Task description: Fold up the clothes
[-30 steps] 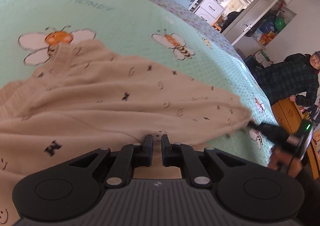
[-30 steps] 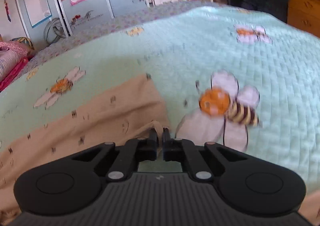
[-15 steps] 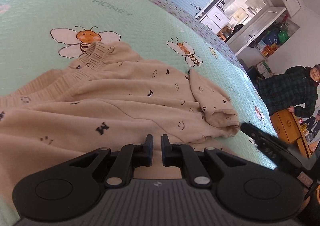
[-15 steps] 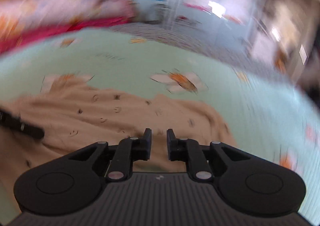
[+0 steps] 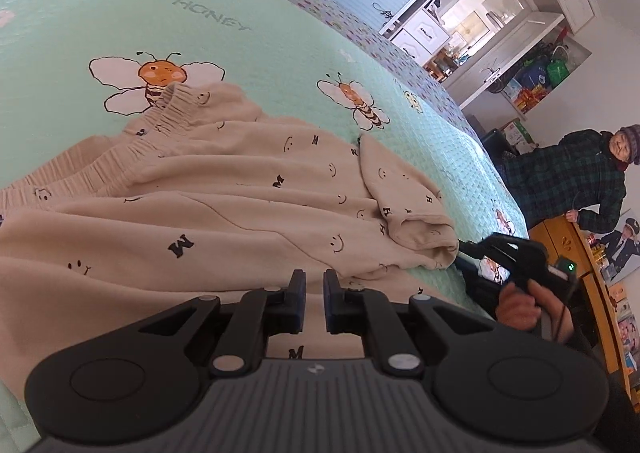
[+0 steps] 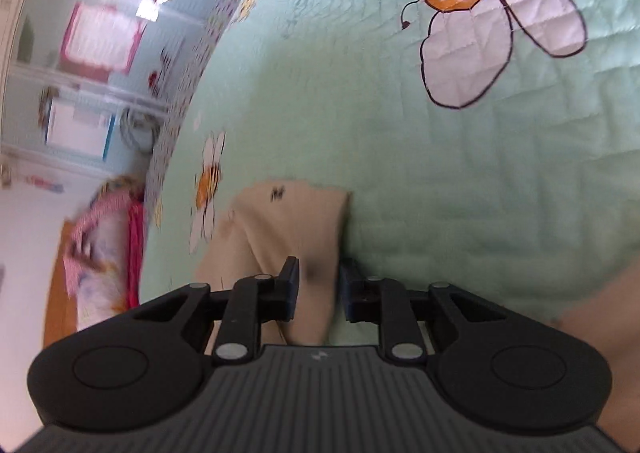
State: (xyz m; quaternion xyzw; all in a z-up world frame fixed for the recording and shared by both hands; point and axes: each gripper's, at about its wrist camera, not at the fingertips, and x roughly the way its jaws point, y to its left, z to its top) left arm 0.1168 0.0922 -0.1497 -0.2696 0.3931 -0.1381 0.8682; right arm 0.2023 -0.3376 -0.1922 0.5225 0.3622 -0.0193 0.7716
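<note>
Beige trousers (image 5: 240, 189) printed with smileys and letters lie on the mint bee quilt (image 5: 200, 13). Their ribbed waistband (image 5: 160, 121) is at the far left, and one leg end (image 5: 404, 209) is folded back over the rest. My left gripper (image 5: 315, 285) is shut on the near edge of the cloth. A hand (image 5: 516, 305) holds my right gripper (image 5: 464, 247) with its tip at the folded cuff. In the right wrist view the right gripper (image 6: 319, 277) is rolled over. Its jaws are closing, with a gap still showing and the beige fold (image 6: 296, 229) between them.
A person in a dark plaid coat (image 5: 568, 181) stands beyond the bed's right side, by a wooden cabinet (image 5: 584, 261). White cupboards (image 5: 500, 25) line the far wall. Pink bedding (image 6: 100, 245) lies at the far end. Bare quilt (image 6: 460, 173) spreads beyond the trousers.
The leg end that was stretched out to the right now lies folded over the trousers. My right gripper let it go, rolled, and came down at the fold. The left gripper stayed shut on the cloth.
</note>
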